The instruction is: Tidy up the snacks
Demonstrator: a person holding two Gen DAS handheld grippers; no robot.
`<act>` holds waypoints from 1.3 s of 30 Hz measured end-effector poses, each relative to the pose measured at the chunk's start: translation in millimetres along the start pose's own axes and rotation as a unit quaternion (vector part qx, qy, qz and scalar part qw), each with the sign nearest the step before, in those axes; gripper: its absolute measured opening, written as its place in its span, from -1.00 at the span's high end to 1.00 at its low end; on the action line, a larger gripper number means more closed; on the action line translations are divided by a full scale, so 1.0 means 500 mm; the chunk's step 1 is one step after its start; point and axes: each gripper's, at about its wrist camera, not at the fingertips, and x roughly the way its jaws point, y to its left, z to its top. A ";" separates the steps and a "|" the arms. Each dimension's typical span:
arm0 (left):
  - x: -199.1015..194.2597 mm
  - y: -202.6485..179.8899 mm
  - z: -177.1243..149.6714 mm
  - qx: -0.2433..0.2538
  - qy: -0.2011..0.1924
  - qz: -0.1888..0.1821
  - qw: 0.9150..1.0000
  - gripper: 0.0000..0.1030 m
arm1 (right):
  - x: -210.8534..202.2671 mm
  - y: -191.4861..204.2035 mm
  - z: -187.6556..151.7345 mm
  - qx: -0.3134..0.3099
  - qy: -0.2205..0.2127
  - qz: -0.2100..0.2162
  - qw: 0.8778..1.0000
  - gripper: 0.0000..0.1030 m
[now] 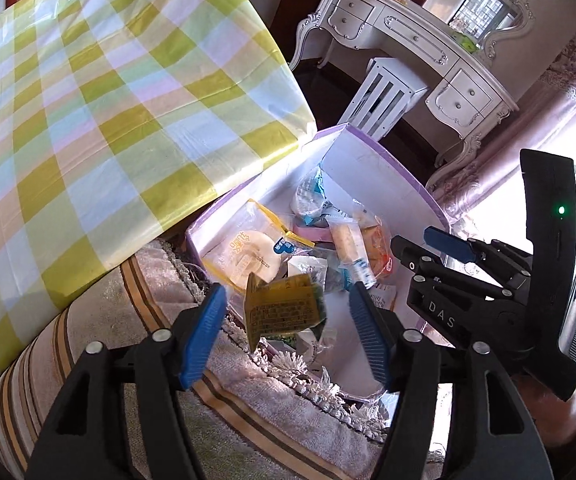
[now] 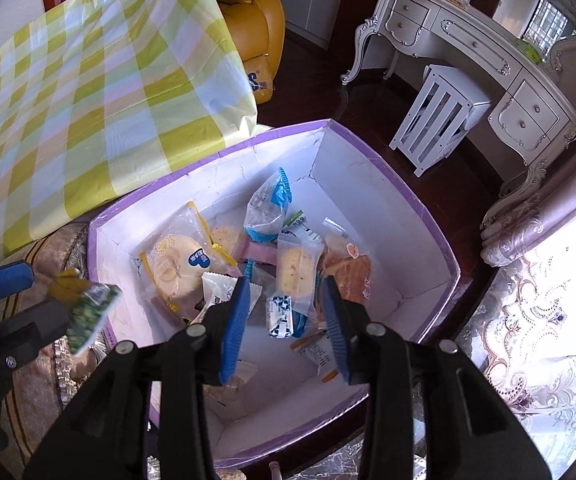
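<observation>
A white box with a purple rim (image 2: 439, 236) stands on the floor and holds several wrapped snacks, among them a round bun in a yellow-edged bag (image 2: 180, 268) and a blue-ended packet (image 2: 268, 208). My left gripper (image 1: 288, 324) is open, and a yellow-green snack packet (image 1: 284, 312) is between its fingers, apart from both pads, over the box's near rim (image 1: 208, 216). The packet also shows in the right wrist view (image 2: 88, 304), blurred. My right gripper (image 2: 284, 320) is open and empty above the box; it also shows in the left wrist view (image 1: 427, 244).
A yellow-checked cloth (image 1: 108, 112) covers the table on the left. A striped, fringed fabric (image 1: 160, 360) lies beside the box. A white dressing table (image 2: 487, 52) and slatted stool (image 2: 439, 116) stand beyond. A yellow armchair (image 2: 256, 20) is at the back.
</observation>
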 end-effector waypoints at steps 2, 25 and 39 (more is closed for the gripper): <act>-0.003 -0.006 -0.001 0.006 -0.004 0.006 1.000 -0.61 | -0.003 -0.005 -0.001 0.003 -0.004 -0.008 1.000 -0.16; 0.022 0.009 -0.025 -0.042 0.054 -0.016 0.998 -0.89 | -0.020 -0.008 -0.008 0.014 0.002 -0.004 1.000 -0.28; 0.024 0.004 -0.024 -0.033 0.056 -0.012 0.998 -0.92 | -0.014 -0.012 -0.017 0.017 0.008 -0.004 1.000 -0.33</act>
